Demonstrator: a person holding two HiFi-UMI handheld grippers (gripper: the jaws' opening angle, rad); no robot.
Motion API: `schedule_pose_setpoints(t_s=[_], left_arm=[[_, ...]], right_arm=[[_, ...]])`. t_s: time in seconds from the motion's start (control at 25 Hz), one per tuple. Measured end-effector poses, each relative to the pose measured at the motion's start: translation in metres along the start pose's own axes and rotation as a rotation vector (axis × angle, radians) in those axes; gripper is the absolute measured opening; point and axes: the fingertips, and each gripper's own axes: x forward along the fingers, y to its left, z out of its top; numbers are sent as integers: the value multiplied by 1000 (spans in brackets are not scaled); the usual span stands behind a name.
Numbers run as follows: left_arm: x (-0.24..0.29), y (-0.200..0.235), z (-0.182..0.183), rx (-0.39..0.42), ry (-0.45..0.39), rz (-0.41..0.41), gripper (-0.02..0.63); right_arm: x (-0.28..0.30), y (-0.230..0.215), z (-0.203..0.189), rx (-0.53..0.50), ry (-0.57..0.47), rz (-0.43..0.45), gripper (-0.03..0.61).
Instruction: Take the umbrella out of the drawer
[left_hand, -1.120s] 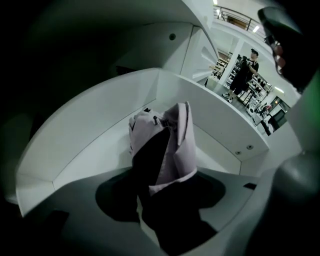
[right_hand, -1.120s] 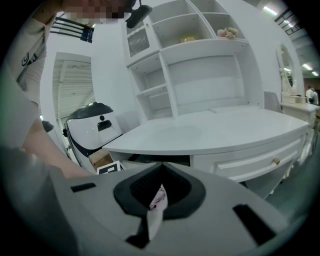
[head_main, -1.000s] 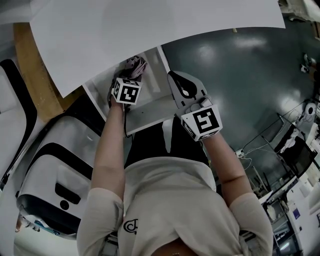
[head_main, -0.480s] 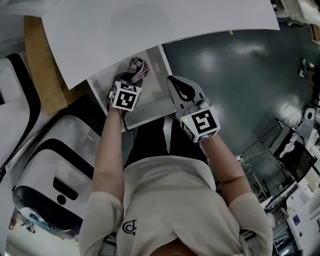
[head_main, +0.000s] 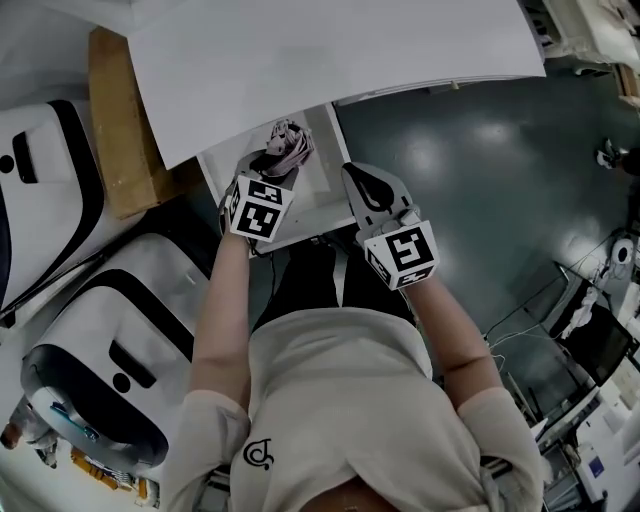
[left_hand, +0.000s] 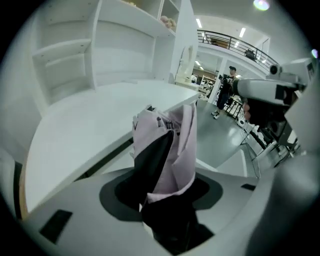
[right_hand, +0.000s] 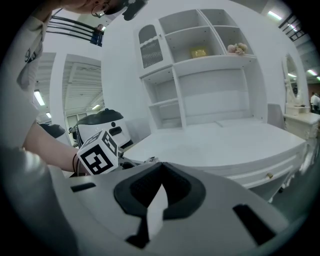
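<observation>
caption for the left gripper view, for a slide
Left gripper holds a folded pink-and-black umbrella raised before the white desk

In the head view a white desk top (head_main: 300, 60) fills 12 o'clock. A dark, glossy floor (head_main: 500, 150) spreads from 1 to 3 o'clock, with pale patches of reflected light on it. A tan box (head_main: 120, 130) lies at 10 o'clock, and a white-and-black machine (head_main: 110, 340) sits at 8 o'clock. Gear and cables (head_main: 590, 335) crowd 4 o'clock. The right gripper view shows a white hutch (right_hand: 200, 75) of open shelves at 12 o'clock. The left gripper view shows a ceiling lamp (left_hand: 261, 5) and a railed gallery (left_hand: 235, 42) at 1 o'clock.
</observation>
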Motion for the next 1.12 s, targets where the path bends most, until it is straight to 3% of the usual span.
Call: schedule_pose_setpoints(t_s=[0.44,1.12], left_arm=[[-99,-4,53,33,-224,93,230],[-258,11,95,-22,-696,257,230]], right_arm=[[-13,21,54,-57,-86,19,6],[-16,71,123,-173,-253,105,6]])
